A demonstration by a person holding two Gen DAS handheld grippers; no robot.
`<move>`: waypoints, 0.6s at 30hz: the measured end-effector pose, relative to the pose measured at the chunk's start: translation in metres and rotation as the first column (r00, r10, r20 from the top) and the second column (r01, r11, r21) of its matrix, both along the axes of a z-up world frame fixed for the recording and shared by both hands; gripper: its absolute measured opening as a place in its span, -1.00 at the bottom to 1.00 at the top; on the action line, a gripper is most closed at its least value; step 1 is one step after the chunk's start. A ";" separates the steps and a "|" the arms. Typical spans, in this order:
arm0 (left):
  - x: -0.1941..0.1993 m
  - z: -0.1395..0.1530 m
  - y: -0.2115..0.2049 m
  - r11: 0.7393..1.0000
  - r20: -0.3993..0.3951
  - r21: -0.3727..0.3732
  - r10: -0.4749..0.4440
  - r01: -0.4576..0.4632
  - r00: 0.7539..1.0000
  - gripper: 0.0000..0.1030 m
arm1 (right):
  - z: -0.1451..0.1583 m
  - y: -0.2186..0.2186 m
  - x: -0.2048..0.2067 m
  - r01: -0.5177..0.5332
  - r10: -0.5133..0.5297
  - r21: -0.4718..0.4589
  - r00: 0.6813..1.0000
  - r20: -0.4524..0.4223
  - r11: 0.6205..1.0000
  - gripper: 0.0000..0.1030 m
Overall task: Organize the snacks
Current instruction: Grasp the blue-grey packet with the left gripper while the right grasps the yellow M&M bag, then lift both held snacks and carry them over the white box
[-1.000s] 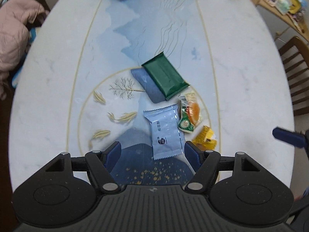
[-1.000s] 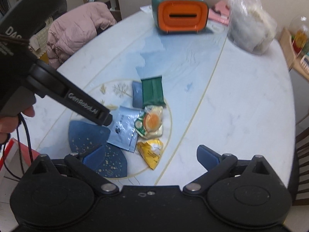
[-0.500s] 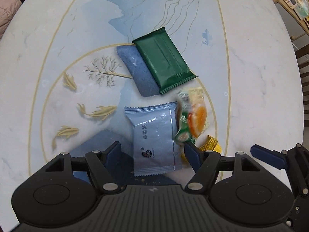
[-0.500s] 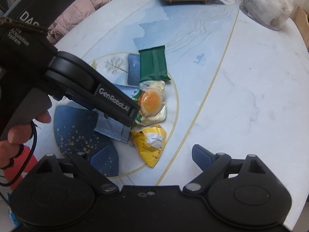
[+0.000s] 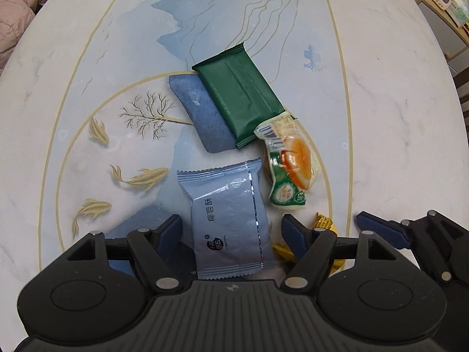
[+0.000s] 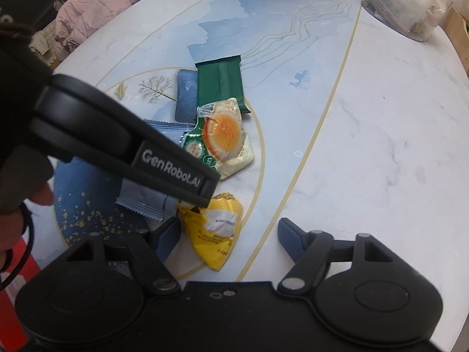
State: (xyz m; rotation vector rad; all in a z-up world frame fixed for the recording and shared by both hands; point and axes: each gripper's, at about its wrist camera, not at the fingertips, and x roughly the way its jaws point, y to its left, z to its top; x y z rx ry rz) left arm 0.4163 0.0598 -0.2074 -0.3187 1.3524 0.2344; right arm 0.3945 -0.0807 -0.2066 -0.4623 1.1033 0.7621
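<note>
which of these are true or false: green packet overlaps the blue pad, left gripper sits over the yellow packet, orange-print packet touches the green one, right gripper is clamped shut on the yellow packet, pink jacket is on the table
1. The green packet overlaps the blue pad. True.
2. The left gripper sits over the yellow packet. False: the light blue packet lies between its fingers.
3. The orange-print packet touches the green one. True.
4. The right gripper is clamped shut on the yellow packet. False: its jaws are closing around it, pads not yet pressing.
5. The pink jacket is on the table. False: it lies beyond the edge.
</note>
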 end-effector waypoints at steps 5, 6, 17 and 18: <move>-0.001 0.001 -0.001 0.999 0.000 0.033 0.021 -0.021 1.000 0.20 | 0.000 0.000 -0.004 0.014 -0.015 0.003 0.999 0.032 1.000 0.20; -0.002 0.002 -0.001 0.999 0.003 0.037 0.031 -0.031 1.000 0.17 | 0.000 0.000 -0.005 0.020 -0.020 0.004 0.999 0.038 1.000 0.14; -0.013 0.009 0.021 0.995 0.011 0.011 0.104 -0.104 0.995 -0.11 | 0.011 -0.013 -0.003 0.098 -0.100 0.052 0.994 0.041 0.994 -0.17; -0.015 0.011 0.023 0.994 0.016 0.008 0.111 -0.111 0.994 -0.11 | 0.013 -0.014 -0.003 0.104 -0.107 0.057 0.993 0.042 0.993 -0.17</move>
